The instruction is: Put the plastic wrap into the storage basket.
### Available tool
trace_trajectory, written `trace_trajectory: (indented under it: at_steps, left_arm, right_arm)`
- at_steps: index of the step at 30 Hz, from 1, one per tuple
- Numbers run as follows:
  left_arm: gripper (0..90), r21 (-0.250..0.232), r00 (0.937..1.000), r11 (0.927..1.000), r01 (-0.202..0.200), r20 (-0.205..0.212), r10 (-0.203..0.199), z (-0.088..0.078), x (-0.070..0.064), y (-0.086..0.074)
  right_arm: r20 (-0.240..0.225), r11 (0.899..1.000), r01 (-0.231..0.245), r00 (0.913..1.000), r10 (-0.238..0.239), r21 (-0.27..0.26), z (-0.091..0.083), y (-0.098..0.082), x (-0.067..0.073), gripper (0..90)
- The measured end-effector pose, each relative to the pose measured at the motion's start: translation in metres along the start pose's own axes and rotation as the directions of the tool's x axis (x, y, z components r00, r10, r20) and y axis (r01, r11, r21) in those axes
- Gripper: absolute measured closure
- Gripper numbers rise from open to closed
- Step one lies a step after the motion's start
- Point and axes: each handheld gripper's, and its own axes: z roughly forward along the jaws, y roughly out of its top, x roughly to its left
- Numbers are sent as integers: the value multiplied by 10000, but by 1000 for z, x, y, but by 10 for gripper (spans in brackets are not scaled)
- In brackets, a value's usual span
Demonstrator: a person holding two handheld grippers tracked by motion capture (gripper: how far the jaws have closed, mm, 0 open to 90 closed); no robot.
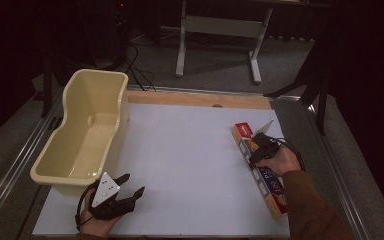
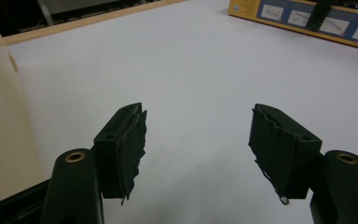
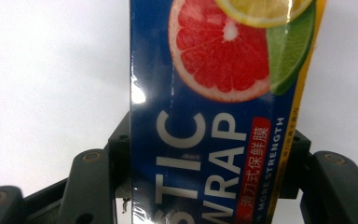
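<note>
Right gripper (image 1: 258, 150): jaws pressed against both long sides of the plastic wrap box (image 1: 260, 170), so it's got a proper squeeze on it. In the right gripper view the box (image 3: 219, 121) sits between the two pads, grapefruit and lime picture on top.

Left gripper (image 1: 130, 189): jaws spread wide, nothing between them, just bare table in the gap. The pads (image 2: 126, 144) look a bit ragged at the edges.

Box location: lying flat near the right edge of the table, long axis running away from the person.

Tub (image 1: 87, 131): cream plastic, far left, just beside the left gripper, looks empty.

Surface: white sheet (image 1: 185, 150) over a wooden table (image 1: 195, 98).

Room: dim, grey carpet, a white table frame (image 1: 220, 35) at the back.
</note>
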Motion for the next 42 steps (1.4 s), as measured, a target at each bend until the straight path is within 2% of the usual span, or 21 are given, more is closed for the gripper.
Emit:
trace_trajectory:
  at_steps: [3,6,10,15,22,27,28,29,30,31,32,33,34,35,36,37,38,39,40,41,42]
  left_arm:
    - [356,0,10000,10000,-7,-7,7,0,0,0]
    - [356,4,10000,10000,-10,-6,10,0,0,0]
    - [356,1,10000,10000,-10,-9,10,0,0,0]
    - [356,2,10000,10000,-9,-8,9,0,0,0]
    - [356,1,10000,10000,-18,0,18,0,0,0]
    - [356,-29,10000,10000,-2,6,2,0,0,0]
    - [356,-36,10000,10000,-3,6,3,0,0,0]
    - [356,-47,10000,10000,5,7,-5,0,0,0]
    - [356,-33,10000,10000,-3,11,3,0,0,0]
    - [356,-34,10000,10000,-6,9,7,0,0,0]
    - [356,-47,10000,10000,4,11,-3,0,0,0]
    - [356,-47,10000,10000,4,11,-3,0,0,0]
    - [356,-48,10000,10000,0,9,0,-1,0,0]
    - [356,-54,10000,10000,11,7,-11,-1,0,0]
    - [356,-55,10000,10000,9,9,-9,-1,0,0]
    - [356,-57,10000,10000,9,10,-9,-1,0,0]
    - [355,-72,10000,10000,9,23,-9,-1,0,0]
    - [355,-80,10000,10000,0,21,0,-1,0,0]
    - [354,-102,10000,9999,-2,25,3,-1,0,1]
    - [354,-102,10000,9999,-2,25,3,-1,0,1]
    - [354,-111,10000,9999,-1,16,1,-1,0,1]
  right_arm:
    - [-68,9999,-106,9999,106,0,-2,-6,3,413]
    - [-418,9998,-168,9990,164,-92,-4,-13,4,413]
    - [-814,9983,-290,9964,249,-496,-11,-21,11,413]
    - [-1076,9969,-363,9938,287,-693,-16,-26,19,413]
    - [-1839,9928,-113,9829,-109,-1191,-29,-33,38,414]
    - [-2628,9868,66,9636,-495,-1617,-36,-36,56,414]
    - [-2898,9840,106,9550,-627,-1779,-37,-37,63,414]
    - [-2898,9840,106,9550,-627,-1779,-37,-37,63,414]
    - [-3312,9797,-17,9412,-661,-2002,-40,-37,69,414]
    - [-3312,9797,-17,9412,-661,-2002,-40,-37,69,414]
    - [-3715,9766,-183,9262,-641,-2142,-41,-36,74,414]
    - [-3919,9743,-251,9176,-665,-2239,-42,-36,76,414]
    - [-4070,9725,-308,9109,-678,-2309,-43,-36,78,414]
    - [-4070,9725,-308,9109,-678,-2309,-43,-36,78,414]
    - [-4391,9676,-442,8956,-719,-2488,-46,-34,84,414]
    - [-4391,9676,-442,8956,-719,-2488,-46,-34,84,414]
    - [-4480,9661,-458,8908,-757,-2542,-47,-34,86,414]
    - [-4599,9642,-522,8847,-761,-2600,-48,-33,88,414]
    - [-4842,9605,-584,8709,-841,-2719,-50,-31,93,414]
    - [-4842,9605,-584,8709,-841,-2719,-50,-31,93,414]
    - [-4936,9590,-620,8654,-865,-2767,-51,-30,95,414]
